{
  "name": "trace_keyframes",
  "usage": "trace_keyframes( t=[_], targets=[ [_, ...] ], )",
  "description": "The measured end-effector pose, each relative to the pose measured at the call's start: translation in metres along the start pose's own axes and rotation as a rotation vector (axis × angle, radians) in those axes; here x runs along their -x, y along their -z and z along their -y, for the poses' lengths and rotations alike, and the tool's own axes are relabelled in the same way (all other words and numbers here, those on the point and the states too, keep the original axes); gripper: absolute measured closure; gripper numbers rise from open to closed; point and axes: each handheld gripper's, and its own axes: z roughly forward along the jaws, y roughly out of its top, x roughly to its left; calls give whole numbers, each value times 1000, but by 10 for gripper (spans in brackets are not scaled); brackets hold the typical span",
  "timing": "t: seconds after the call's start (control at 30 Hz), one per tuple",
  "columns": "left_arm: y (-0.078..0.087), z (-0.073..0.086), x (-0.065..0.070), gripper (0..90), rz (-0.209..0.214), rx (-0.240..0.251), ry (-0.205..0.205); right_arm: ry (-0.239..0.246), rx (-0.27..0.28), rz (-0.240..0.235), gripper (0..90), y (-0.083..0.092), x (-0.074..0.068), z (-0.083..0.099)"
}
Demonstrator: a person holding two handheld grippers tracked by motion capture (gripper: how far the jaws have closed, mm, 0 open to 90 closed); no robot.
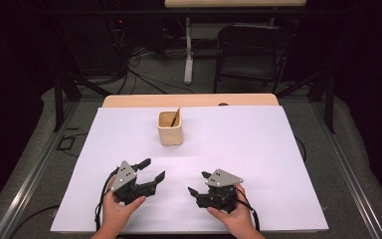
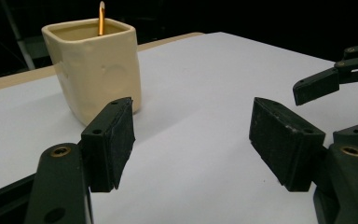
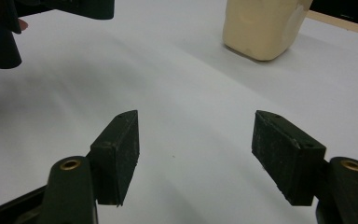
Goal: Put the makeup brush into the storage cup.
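I see my left black two-jaw gripper [image 1: 151, 169] and right black two-jaw gripper [image 1: 199, 183], each topped by a grey three-cornered plate, brass screws at the jaw pivots, black cables trailing toward six o'clock.

Glossy cream ceramic cup [image 1: 170, 129] on a matt white sheet [image 1: 238, 149].

Probably a lab: dark curtains, metal frame [image 1: 59, 94] (cables [image 1: 139, 74] behind).

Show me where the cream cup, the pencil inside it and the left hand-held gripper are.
cream cup [image 1: 170, 133]: high view, front wall.
pencil [image 2: 101, 17]: left gripper view, shaft above the rim.
left hand-held gripper [image 1: 151, 169]: high view, midway between its fingertips.
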Motion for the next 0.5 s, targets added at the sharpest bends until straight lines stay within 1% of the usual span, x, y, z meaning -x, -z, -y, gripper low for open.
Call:
trace_keyframes(
  t=[0.03, 0.07, 0.13, 0.2, 0.23, 0.27, 0.5],
  targets=[
    [0, 1, 0, 309, 2, -3, -3, 0, 0, 0, 318, 0, 0, 0],
    [0, 2, 1, 309, 2, -2, 2, 1, 1, 0, 318, 0, 0, 0],
    [1, 4, 1, 312, -1, -18, -4, -1, 0, 1, 318, 0, 0, 0],
    [2, 5, 1, 313, 3, -13, -5, -1, 2, 2, 318, 0, 0, 0],
    [2, 6, 2, 313, 7, -10, 2, -1, 2, 2, 318, 0, 0, 0],
    [3, 7, 1, 313, 7, -12, -3, -1, 2, 2, 318, 0, 0, 0],
    [5, 12, 2, 314, 5, -4, -2, -2, 4, 2, 318, 1, 0, 0]
  ],
)
